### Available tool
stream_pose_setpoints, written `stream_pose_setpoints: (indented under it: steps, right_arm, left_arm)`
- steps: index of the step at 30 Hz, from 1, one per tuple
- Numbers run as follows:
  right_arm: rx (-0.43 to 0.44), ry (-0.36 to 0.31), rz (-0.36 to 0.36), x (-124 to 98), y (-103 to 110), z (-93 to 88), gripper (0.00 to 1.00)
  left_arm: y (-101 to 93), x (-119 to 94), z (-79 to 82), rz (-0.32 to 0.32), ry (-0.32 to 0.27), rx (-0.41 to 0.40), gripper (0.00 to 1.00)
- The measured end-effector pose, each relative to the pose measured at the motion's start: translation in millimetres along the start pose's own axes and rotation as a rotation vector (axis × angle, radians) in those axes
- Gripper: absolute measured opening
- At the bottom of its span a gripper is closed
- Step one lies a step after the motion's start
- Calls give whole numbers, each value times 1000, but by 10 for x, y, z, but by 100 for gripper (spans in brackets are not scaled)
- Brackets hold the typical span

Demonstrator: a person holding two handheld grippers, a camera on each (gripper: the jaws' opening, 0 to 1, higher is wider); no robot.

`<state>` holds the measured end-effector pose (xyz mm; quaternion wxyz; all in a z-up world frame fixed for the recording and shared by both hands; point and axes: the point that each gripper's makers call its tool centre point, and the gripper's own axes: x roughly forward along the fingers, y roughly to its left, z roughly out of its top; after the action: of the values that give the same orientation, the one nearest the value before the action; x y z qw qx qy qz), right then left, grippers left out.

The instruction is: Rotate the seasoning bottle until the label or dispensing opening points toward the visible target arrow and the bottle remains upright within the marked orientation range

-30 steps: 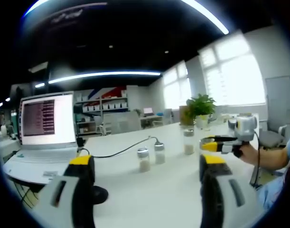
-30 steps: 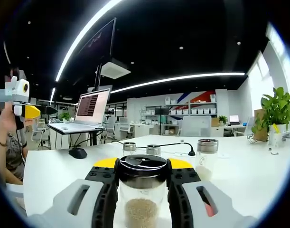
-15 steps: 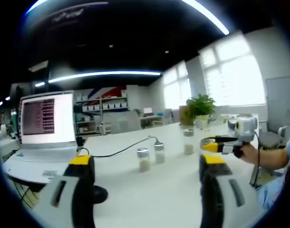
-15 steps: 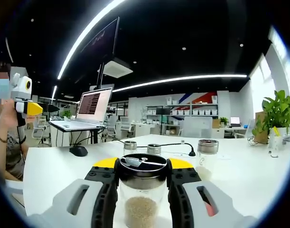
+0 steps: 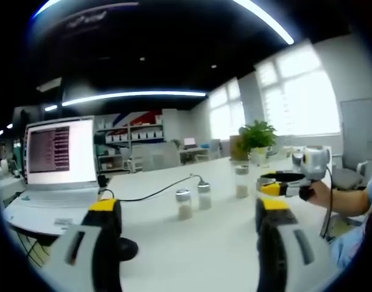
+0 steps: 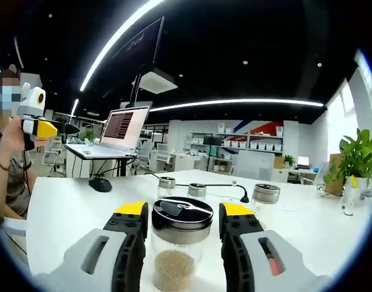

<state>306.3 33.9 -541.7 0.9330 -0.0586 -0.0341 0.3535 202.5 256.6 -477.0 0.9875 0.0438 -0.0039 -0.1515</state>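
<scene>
A clear seasoning bottle with a dark metal lid and pale grains stands upright on the white table. My right gripper is open around it, and a narrow gap shows between each yellow-tipped jaw and the lid. In the left gripper view the right gripper is at the right in a person's hand, and a bottle stands just left of its tips. My left gripper is open above the table with nothing between its jaws. It also appears, held up by a person, as the left gripper.
Three more bottles stand beyond, near a black cable. An open laptop and a black mouse sit on the table's far side. A potted plant stands at the right.
My right gripper's jaws have parted from the bottle's lid, which they were pressing before. The right view has shifted a little. The left gripper has not moved.
</scene>
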Motion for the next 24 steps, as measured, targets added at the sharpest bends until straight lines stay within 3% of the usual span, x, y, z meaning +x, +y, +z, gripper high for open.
stream_pose_setpoints:
  steps: [4,7,11,18,24]
  right_arm:
    - [55,43,-22,17,-35,-78,74]
    - [120,58,-46,7,-53,-127,83]
    - [185,38,-103,-23,-90,-116,89]
    - [224,45,-184,-51,-72,-140,98]
    - [233,37,-246,-36,-6,-151,98]
  left_arm:
    - [8,-3,5,2,-3,-2,97]
    - [18,-4,7,3,-3,0,97]
    - [20,-7,11,4,-5,-1,97]
    - [19,-15,12,4,-7,-1,97]
    - [15,-23,15,3,-8,0,97]
